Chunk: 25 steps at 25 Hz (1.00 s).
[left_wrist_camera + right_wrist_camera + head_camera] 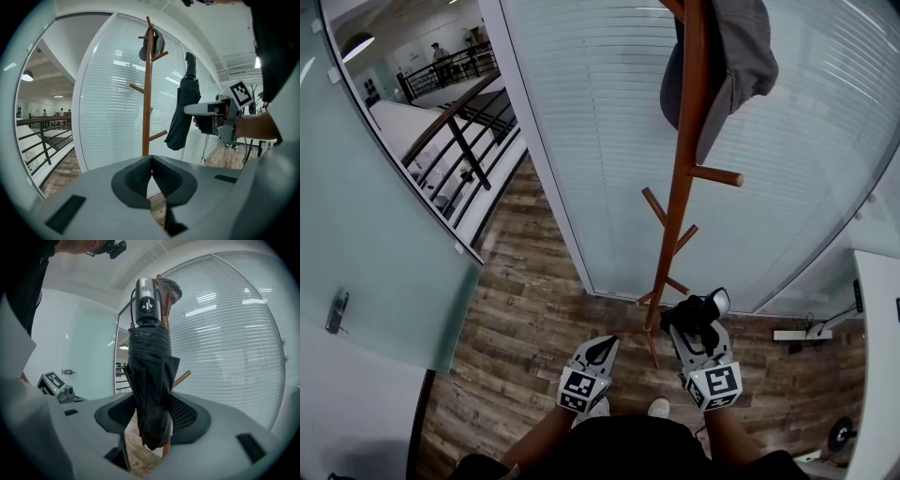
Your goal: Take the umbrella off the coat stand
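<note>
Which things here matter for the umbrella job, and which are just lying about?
Job:
- umbrella, clamped in right gripper
- coat stand

Just there:
- grey cap at the stand's top
- left gripper, shut, empty
- stair railing
- window blinds

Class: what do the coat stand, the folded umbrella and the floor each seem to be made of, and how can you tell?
Coat stand: probably wood, reddish-brown with a smooth, slightly glossy finish.
Umbrella: black matt fabric, shown by its soft folds and creases.
Floor: wood-look planks with visible grain and mixed brown tones, possibly laminate.
</note>
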Each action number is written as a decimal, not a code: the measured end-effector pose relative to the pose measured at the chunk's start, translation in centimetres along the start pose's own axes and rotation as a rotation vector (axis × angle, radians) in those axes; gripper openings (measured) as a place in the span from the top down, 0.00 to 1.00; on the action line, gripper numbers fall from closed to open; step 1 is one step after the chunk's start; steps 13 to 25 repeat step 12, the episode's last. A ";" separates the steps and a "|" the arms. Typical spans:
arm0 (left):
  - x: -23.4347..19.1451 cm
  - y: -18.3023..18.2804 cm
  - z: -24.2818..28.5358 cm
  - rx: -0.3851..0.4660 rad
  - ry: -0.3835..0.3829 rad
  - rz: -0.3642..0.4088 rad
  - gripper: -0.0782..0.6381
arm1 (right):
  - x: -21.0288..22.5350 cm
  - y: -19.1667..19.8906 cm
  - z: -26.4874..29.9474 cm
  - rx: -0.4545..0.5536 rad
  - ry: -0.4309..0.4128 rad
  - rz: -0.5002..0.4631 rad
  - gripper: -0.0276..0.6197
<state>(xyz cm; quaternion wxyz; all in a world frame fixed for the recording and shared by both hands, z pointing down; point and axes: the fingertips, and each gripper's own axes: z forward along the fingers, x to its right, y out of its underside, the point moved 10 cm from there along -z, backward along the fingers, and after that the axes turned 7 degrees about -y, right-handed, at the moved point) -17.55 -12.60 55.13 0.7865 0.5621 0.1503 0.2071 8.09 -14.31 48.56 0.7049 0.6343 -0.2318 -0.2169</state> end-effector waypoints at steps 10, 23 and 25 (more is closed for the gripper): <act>0.3 -0.6 -0.3 0.020 -0.002 -0.002 0.87 | -0.2 -0.5 0.3 0.016 -0.023 -0.014 0.60; 0.3 -1.2 -0.4 0.035 0.003 0.002 0.87 | -0.3 -0.6 0.4 0.017 -0.026 -0.017 0.60; 0.3 -1.2 -0.4 0.035 0.003 0.002 0.87 | -0.3 -0.6 0.4 0.017 -0.026 -0.017 0.60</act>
